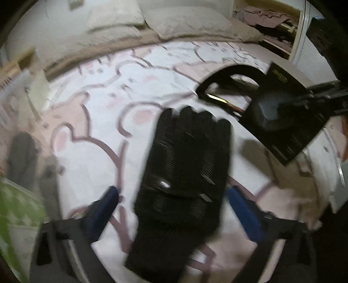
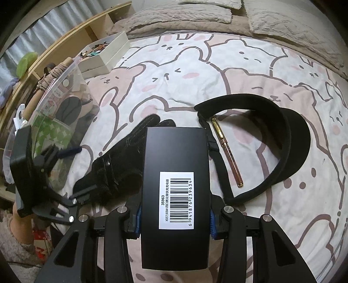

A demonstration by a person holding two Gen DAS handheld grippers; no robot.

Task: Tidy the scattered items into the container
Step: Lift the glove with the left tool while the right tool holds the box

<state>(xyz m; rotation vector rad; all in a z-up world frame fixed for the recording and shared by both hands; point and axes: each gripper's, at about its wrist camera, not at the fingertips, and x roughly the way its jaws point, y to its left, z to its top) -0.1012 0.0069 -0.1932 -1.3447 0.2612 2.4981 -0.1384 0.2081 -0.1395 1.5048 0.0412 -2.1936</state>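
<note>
A black glove (image 1: 180, 174) lies flat on the rabbit-print bedsheet (image 1: 104, 104), fingers pointing away. My left gripper (image 1: 171, 193) stands open around its wrist end, with the blue pads (image 1: 108, 202) apart from the fabric on both sides. From the right wrist view the glove (image 2: 121, 156) lies left of a black box with a barcode label (image 2: 176, 174), and the left gripper (image 2: 80, 172) is at its cuff. My right gripper (image 2: 175, 224) is shut on that box and holds it above the sheet. A clear plastic bag (image 2: 61, 104) holding a green checked item stands at the left.
A black visor (image 2: 289, 139) with its strap lies right of the box, with a brown and gold pen (image 2: 228, 152) inside its curve. A white open box (image 2: 108, 54) with small items sits at the far left by a wooden shelf (image 2: 65, 41). Beige pillows (image 2: 184, 13) line the far edge.
</note>
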